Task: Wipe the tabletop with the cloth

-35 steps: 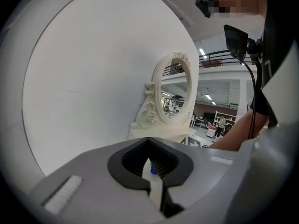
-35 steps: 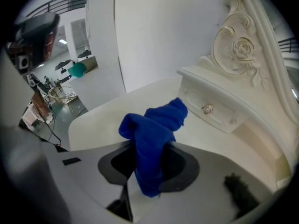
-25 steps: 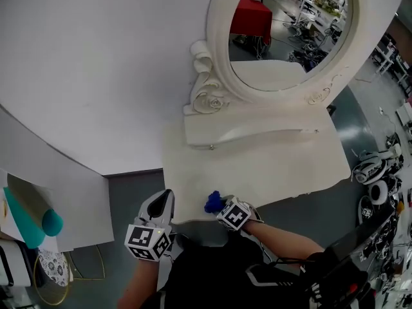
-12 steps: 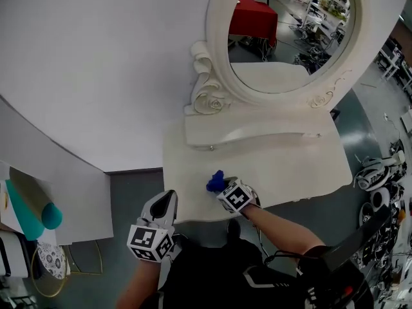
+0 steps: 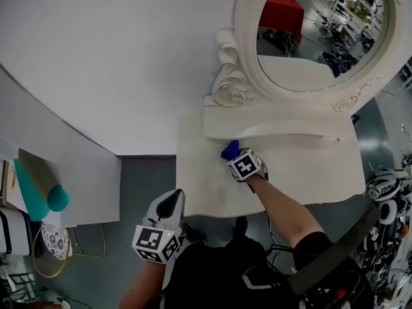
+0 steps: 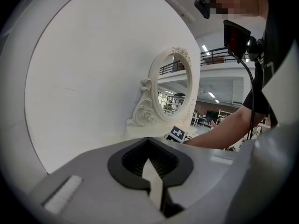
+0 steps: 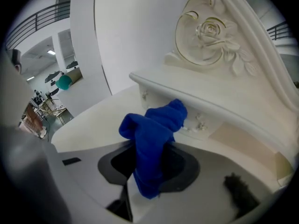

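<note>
Pushed forward over the cream-white worktop (image 5: 302,166), my right hand-held gripper (image 5: 234,158) clamps the crumpled blue cloth (image 5: 230,150) bunched ahead of it; my left hand-held gripper (image 5: 168,206) hangs behind, jaws together.

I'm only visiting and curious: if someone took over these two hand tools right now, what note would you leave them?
Left gripper: shut, empty, held off the near left corner of the tabletop.
Right gripper: shut on the cloth, at the back by the mirror base.
Done: no telling how much is wiped.
Left: probably wipe the rest, front and right side.
</note>
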Tool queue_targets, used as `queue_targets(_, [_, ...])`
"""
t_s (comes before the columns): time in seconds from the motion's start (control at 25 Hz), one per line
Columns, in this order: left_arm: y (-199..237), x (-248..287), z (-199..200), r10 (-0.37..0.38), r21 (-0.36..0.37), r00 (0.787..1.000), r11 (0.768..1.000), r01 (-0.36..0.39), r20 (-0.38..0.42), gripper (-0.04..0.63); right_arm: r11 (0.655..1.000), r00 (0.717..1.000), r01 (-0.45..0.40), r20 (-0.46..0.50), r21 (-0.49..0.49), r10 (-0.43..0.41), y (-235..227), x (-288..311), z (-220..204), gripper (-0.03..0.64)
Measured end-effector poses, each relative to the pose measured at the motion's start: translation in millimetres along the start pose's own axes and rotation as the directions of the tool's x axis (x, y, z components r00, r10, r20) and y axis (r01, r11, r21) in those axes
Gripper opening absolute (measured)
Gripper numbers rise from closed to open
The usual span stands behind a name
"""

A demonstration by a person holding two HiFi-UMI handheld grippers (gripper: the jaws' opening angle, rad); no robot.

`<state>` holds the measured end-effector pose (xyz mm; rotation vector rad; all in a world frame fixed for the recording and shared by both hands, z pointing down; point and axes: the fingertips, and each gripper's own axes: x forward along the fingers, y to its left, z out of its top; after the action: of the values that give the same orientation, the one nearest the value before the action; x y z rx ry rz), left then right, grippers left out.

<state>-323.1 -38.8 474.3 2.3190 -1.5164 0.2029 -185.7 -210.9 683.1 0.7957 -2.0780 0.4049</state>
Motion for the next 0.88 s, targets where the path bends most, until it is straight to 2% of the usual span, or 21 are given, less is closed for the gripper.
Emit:
queue_targets(0.24, [-4,10,5,-0.038,0.005,0.999,0.999,0.038,0.012,0.008,0.999,0.997,-0.043,-0.069,-0.019,0.042,32,-21,-34,0.129])
queue_targets(0.72, [-33,33,16,-0.136,0.033,0.99,0.99,0.135,0.026,0.008,0.986,0.984,-0.157,-0.089,-0.054,0.151,113,-81,-107,0.129])
queue_targets(0.88, [-39,39,20,-0.149,0.041,0.988,0.988,0.147,0.034,0.008,0.981,0.977,-0.192,-0.103,-0.027,0.188,129,-92,-122,0.129])
